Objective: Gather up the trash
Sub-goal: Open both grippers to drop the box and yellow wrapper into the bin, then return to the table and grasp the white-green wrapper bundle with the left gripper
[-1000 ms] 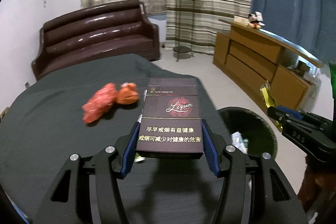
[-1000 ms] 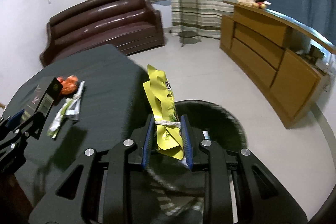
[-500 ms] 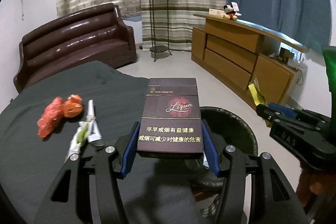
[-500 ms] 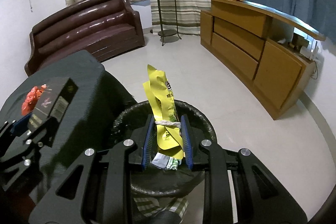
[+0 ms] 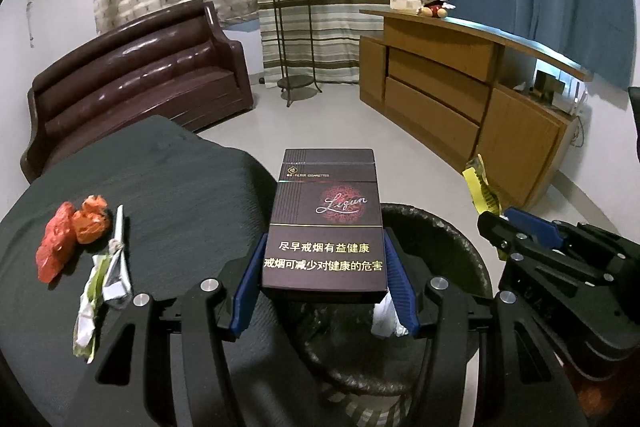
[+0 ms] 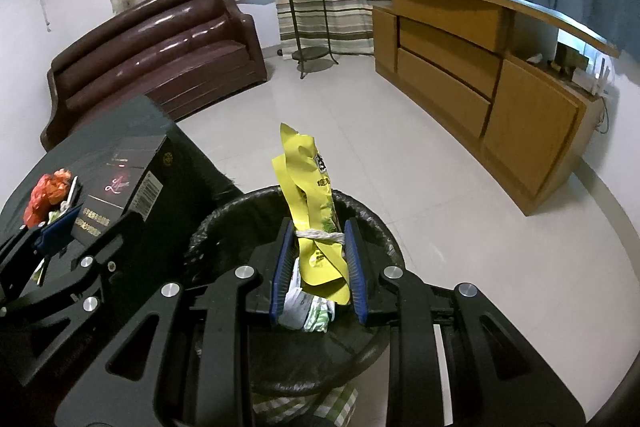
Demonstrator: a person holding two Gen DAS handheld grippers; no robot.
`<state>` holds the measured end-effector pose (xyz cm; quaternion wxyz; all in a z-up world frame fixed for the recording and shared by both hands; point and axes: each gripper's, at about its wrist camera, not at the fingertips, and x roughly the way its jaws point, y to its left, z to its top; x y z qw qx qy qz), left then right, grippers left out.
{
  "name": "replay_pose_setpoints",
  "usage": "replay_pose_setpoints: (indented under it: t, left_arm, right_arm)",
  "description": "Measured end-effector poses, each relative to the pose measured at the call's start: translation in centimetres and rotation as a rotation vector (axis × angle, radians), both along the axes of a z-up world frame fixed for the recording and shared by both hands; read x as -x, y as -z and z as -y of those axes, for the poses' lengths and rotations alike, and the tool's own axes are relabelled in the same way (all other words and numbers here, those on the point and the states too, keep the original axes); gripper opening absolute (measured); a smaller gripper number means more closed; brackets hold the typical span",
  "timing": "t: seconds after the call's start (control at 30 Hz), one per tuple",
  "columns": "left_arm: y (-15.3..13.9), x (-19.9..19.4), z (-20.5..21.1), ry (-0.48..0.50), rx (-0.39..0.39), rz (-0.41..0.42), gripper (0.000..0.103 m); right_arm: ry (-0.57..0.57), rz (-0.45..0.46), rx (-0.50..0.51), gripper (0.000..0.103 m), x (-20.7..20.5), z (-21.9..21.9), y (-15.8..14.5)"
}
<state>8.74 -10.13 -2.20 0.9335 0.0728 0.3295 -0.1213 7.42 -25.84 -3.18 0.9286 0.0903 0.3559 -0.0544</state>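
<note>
Both my grippers grip trash: left gripper [image 5: 325, 283] clamps the cigarette box [image 5: 326, 227], right gripper [image 6: 318, 267] pinches the yellow wrapper [image 6: 310, 203] over the bin [image 6: 224, 227] at six o'clock.

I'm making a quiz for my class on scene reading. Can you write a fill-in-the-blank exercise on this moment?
1. The left gripper is shut on a dark ____ pack.
2. The knotted wrapper in the right gripper is ____ in colour.
3. Both grippers hang over the black ____ beside the table.
4. Still on the table lie the pale wrappers and two crumpled ____ wrappers.

Missing words: cigarette; yellow; bin; red
</note>
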Motion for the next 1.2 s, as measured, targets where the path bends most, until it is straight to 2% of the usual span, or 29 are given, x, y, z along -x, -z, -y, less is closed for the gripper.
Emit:
replay_pose_setpoints:
  t: [0.2, 0.3, 0.57, 0.9, 1.2]
  left_arm:
    - [0.5, -0.4, 0.4, -0.001, -0.007, -0.031, 0.055]
    - [0.6, -0.6, 0.1, -0.003, 0.001, -0.046, 0.056]
    - [0.0, -0.1, -0.7, -0.014, 0.017, -0.043, 0.059]
    - [-1.1, 0.6, -3.1, -0.047, 0.023, -0.037, 0.059]
    - [-1.4, 1.4, -7.4, -0.127, 0.004, -0.027, 0.059]
  right_arm:
    - [0.028, -0.002, -0.027, 0.027, -0.8, 1.0, 0.9]
    - [0.043, 0.001, -0.031, 0.034, -0.7, 1.3, 1.0]
    - [0.041, 0.012, -0.029, 0.034, 0.0, 1.2, 0.7]
    - [-0.016, 0.008, -0.019, 0.034, 0.5, -1.7, -0.1]
    - [-0.074, 0.009, -0.011, 0.034, 0.6, -4.5, -0.9]
